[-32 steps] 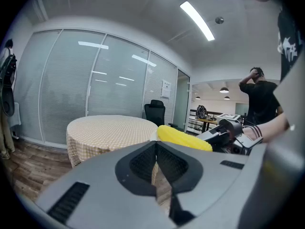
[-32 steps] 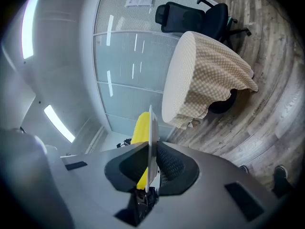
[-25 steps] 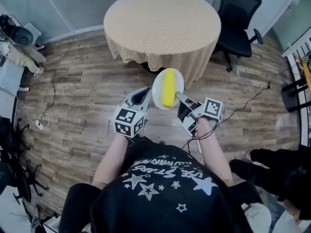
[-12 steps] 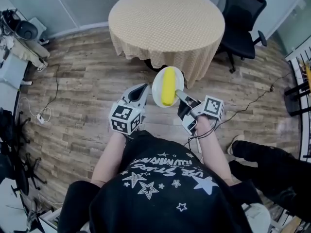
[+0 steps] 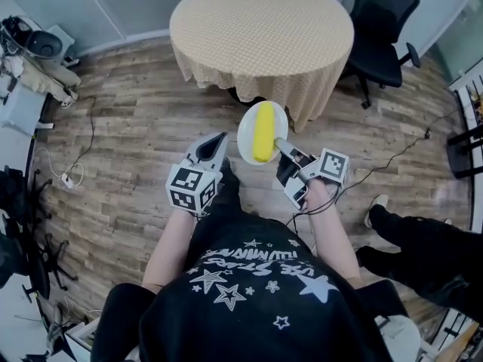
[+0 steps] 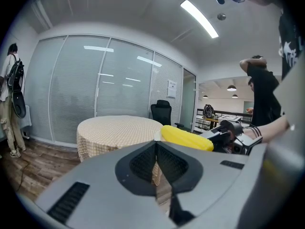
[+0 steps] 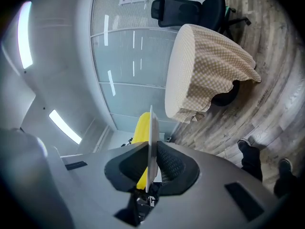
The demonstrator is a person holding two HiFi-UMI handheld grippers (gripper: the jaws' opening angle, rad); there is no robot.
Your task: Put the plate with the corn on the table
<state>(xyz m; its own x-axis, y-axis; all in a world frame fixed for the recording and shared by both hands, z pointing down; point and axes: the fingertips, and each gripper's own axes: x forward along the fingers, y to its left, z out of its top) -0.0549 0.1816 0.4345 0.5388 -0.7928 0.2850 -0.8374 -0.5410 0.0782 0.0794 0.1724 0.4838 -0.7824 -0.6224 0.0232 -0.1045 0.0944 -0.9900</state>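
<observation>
A white plate [image 5: 244, 136] with a yellow corn cob [image 5: 263, 130] lying on it is held above the wooden floor, just short of the round table [image 5: 260, 29] with its checked beige cloth. My right gripper [image 5: 279, 145] is shut on the plate's near right rim. In the right gripper view the plate [image 7: 151, 128] stands edge-on between the jaws, with the corn [image 7: 139, 128] to its left. My left gripper [image 5: 215, 146] hovers left of the plate, shut and empty. In the left gripper view the corn [image 6: 186, 137] shows beyond the jaws, in front of the table [image 6: 114, 128].
A black office chair [image 5: 381, 21] stands right of the table. Another person's legs [image 5: 423, 240] are on the floor at right. Cables [image 5: 72, 176] and clutter [image 5: 30, 51] lie at left. A person [image 6: 9, 104] stands by the glass wall.
The plate with the corn, both grippers and the view have edged toward the table, which now sits a little nearer. The legs at right have shifted.
</observation>
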